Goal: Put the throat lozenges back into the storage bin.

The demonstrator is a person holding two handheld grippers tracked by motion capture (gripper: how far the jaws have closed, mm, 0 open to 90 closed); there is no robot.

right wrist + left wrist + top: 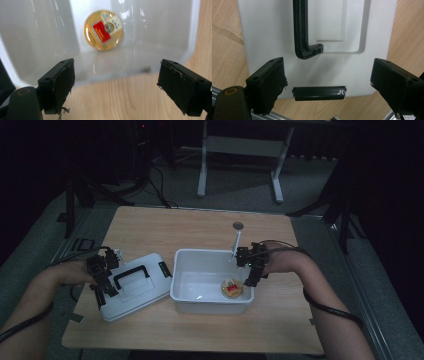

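A: Where is the round yellow tin with the red label (232, 287) sitting?

B: It is lying on the floor of the open white plastic tub (190, 302), toward the tub's lower right corner in the high view. In the right gripper view the tin (103, 30) is showing in the upper middle of the frame, seen past the tub's translucent wall.

A: Is the right tool (250, 270) gripping it?

B: No. It is hovering over the tub's right rim, above the tin, and its jaws are standing wide apart with nothing between them. In its own view (115, 87) the two black jaws are framing the tub's edge and bare wood.

A: And the left tool (103, 280)?

B: It is resting over the left end of the flat white plastic lid with a black handle (135, 287), which is lying on the wooden bench (200, 227) just left of the tub. Its jaws (327, 87) are spread open, straddling the lid's near edge, where a black latch clip (319, 93) is sitting, but the pads are pressing on nothing.

A: Anything else nearby?

B: A white spoon-like stick (236, 240) is leaning at the tub's upper right corner.
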